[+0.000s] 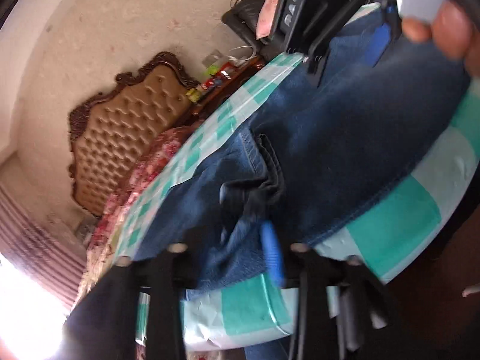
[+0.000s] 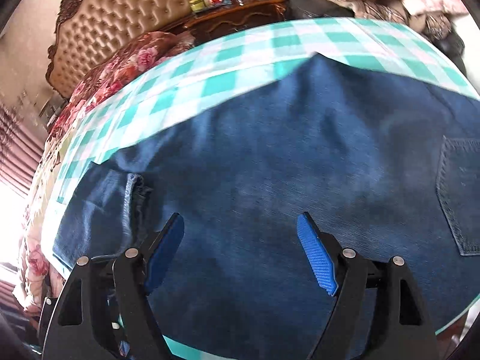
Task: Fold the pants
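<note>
Pants (image 2: 270, 165): spread on checked table (image 2: 240, 48), filling the frame's centre.
Right gripper (image 2: 240, 249): jaws apart above denim.
Left gripper (image 1: 240, 258): blurred, jaw state unclear.

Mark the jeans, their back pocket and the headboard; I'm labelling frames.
jeans (image 2: 270, 165): right wrist view, middle of the denim.
back pocket (image 2: 462, 198): right wrist view, pocket face.
headboard (image 2: 120, 21): right wrist view, tufted padding.

Right hand-held gripper (image 2: 240, 240) spread wide above blue pants (image 2: 270, 156); checked tablecloth (image 2: 210, 60) beneath
</note>
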Demonstrator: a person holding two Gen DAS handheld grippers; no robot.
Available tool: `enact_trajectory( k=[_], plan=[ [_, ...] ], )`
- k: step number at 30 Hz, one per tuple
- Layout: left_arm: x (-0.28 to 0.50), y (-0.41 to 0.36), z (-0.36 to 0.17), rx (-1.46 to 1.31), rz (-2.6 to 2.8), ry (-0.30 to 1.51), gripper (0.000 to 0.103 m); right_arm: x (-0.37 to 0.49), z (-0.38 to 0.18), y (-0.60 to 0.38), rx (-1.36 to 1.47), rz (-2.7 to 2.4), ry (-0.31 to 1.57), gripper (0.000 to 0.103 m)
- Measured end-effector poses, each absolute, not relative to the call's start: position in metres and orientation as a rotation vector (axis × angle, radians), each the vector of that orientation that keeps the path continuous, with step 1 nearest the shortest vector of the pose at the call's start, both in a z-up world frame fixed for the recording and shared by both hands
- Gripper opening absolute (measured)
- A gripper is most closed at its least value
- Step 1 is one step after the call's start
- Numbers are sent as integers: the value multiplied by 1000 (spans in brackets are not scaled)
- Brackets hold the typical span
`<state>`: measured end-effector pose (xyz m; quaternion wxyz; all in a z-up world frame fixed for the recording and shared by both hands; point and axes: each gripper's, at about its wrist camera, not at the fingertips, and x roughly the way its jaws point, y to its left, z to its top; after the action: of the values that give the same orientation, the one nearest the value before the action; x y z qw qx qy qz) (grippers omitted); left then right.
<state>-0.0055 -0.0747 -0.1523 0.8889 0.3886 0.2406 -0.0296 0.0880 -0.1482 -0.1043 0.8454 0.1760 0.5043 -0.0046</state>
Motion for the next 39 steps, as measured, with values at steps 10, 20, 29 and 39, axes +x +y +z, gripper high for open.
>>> enact_trajectory(
  k=[10, 20, 29, 39],
  plan=[
    [14, -70, -154, 818, -148, 533, 27, 91, -106, -147, 554, 185, 1156, 77],
    [24, -49, -111, 605, -180, 533, 23, 124, -120, -106, 826, 397, 1325, 84],
    [9, -51, -97, 598, -165, 512, 22, 172, -103, -52, 607, 361, 1280, 32],
    [-14, -144, -88, 594, -339, 435, 17, 158, -69, -141, 529, 291, 1115, 15]
  ],
)
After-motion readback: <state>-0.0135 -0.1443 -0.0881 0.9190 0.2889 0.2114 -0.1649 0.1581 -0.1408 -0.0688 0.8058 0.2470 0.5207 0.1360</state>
